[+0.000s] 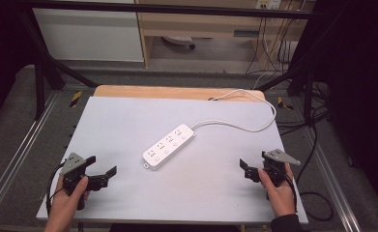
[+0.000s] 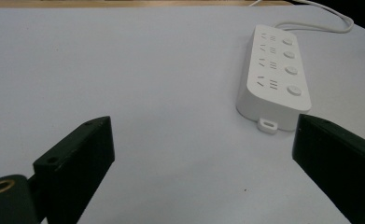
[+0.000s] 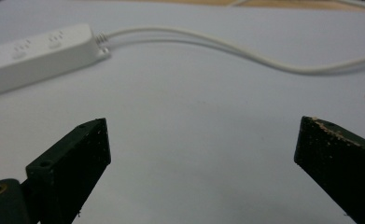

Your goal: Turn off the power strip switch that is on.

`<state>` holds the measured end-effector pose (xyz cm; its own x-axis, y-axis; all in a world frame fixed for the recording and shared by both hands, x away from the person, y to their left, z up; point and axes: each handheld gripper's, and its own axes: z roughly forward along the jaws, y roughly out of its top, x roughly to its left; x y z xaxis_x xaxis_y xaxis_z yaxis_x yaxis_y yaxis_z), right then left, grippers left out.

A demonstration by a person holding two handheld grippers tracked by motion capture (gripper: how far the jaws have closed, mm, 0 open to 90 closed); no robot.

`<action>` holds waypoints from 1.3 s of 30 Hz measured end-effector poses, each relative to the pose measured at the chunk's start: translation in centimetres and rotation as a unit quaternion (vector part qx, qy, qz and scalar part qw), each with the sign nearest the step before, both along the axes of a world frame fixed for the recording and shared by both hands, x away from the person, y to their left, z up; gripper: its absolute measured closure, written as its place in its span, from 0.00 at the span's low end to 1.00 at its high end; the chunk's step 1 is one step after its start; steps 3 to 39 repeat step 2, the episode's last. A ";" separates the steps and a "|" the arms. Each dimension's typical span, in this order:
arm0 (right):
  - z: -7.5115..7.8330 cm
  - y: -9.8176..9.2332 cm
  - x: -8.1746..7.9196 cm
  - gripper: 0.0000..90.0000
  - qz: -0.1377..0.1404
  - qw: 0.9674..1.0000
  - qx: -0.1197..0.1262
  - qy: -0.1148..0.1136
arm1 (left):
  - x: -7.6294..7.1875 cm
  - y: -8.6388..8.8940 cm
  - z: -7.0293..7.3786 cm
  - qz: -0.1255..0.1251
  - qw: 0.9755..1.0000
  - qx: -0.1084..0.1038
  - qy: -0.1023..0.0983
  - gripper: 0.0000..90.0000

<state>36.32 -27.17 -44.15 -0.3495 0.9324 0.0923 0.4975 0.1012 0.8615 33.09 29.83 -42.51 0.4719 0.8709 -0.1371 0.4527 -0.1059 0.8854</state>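
The power strip (image 1: 169, 146) lies between the spread, empty left tongs (image 1: 103, 166) and right tongs (image 1: 244, 170), touching neither.

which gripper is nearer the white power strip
Left. The left gripper sits just off the white plastic power strip's near end; the right gripper is farther off to its other side.

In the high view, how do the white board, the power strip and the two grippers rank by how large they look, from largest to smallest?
1. White board, by far the largest.
2. Power strip.
3. Left gripper and right gripper: they look about alike, so I do not rank one above the other. Each looks somewhat smaller than the power strip.
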 end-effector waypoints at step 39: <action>-0.8 0.1 0.4 0.05 -0.005 1.000 -0.016 0.024 | 0.0 -0.1 0.0 -0.001 1.000 0.001 0.000 0.06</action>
